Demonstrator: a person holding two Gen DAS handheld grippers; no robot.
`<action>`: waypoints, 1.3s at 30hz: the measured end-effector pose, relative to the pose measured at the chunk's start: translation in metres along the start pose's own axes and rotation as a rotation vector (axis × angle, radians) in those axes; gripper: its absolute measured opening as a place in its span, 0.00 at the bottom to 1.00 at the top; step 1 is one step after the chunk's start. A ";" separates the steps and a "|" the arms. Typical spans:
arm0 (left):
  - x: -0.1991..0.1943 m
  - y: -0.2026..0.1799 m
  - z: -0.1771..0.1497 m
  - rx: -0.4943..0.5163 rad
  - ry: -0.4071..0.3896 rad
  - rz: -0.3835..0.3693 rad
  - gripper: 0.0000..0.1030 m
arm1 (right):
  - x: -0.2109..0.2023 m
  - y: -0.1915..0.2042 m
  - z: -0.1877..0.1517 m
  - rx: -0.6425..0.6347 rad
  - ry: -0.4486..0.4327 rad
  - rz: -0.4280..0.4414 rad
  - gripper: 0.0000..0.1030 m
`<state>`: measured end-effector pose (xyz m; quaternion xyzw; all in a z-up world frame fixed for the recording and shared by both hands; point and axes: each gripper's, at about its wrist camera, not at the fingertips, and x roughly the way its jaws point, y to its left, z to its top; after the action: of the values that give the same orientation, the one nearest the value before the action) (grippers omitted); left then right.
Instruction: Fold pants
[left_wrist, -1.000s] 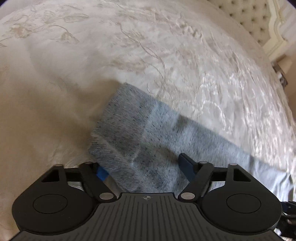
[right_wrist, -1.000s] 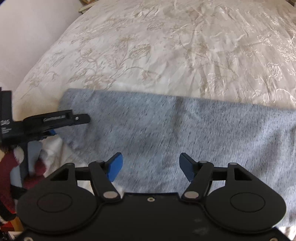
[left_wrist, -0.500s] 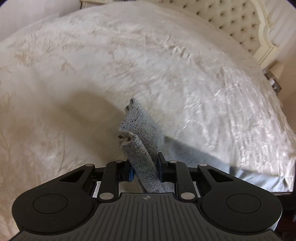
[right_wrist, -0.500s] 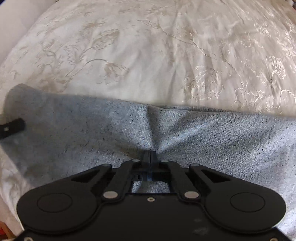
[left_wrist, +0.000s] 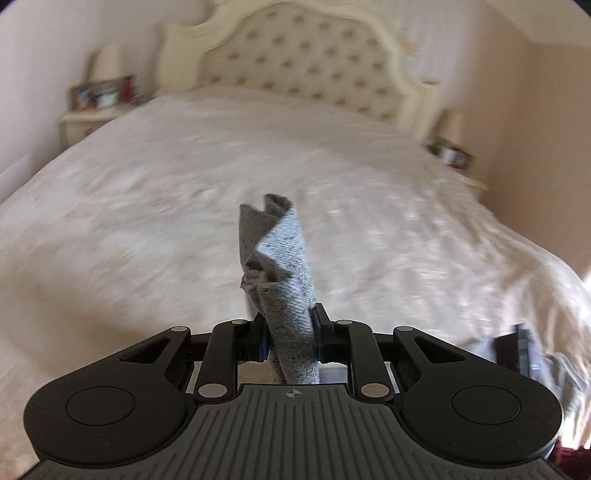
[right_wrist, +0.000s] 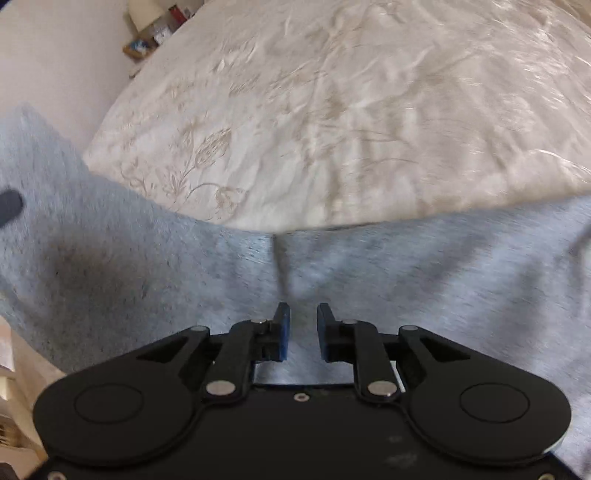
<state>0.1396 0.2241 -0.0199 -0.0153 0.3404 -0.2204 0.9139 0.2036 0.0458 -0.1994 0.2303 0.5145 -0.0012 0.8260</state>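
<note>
The left tool (left_wrist: 289, 332) is clamped down tight on a bunched-up corner of the grey pants (left_wrist: 283, 273), and that bit of fabric sticks up between the fingers in a crumpled twist, lifted clear above the bed (left_wrist: 147, 206). Its jaws closed earlier in the last second and sit pinched on the cloth now. Behind it you can see the cream tufted headboard (left_wrist: 306, 62) and a nightstand (left_wrist: 92, 118) on either side, all pretty smeared by blur.

From the right wrist view, the right tool (right_wrist: 303, 332) is a different story: narrow gap between the blue pads (right_wrist: 283, 332), jaws having just eased open a little, with the pants (right_wrist: 406, 280) spread right under and in front of them. Fabric shows in the gap, but the pads don't look like they're pressing on it, though honestly it's blurry enough that I wouldn't swear to it.

The rest of the pants lies across the near edge of the bed, on the cream bedspread (right_wrist: 351, 110) with the floral stitching. The left end rises up off the bed toward the frame's left edge, where a dark tip of something (right_wrist: 9, 205) pokes in.
</note>
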 end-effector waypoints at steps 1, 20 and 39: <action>0.004 -0.021 -0.001 0.017 -0.001 -0.021 0.20 | -0.007 -0.010 -0.001 0.007 0.000 0.004 0.19; 0.129 -0.200 -0.092 0.037 0.335 -0.213 0.31 | -0.103 -0.209 -0.026 0.047 0.034 -0.086 0.35; 0.149 -0.079 -0.102 -0.091 0.470 0.080 0.40 | -0.056 -0.182 -0.009 0.185 0.058 0.053 0.83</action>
<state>0.1452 0.1038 -0.1759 0.0087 0.5538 -0.1662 0.8158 0.1263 -0.1270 -0.2245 0.3192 0.5296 -0.0201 0.7856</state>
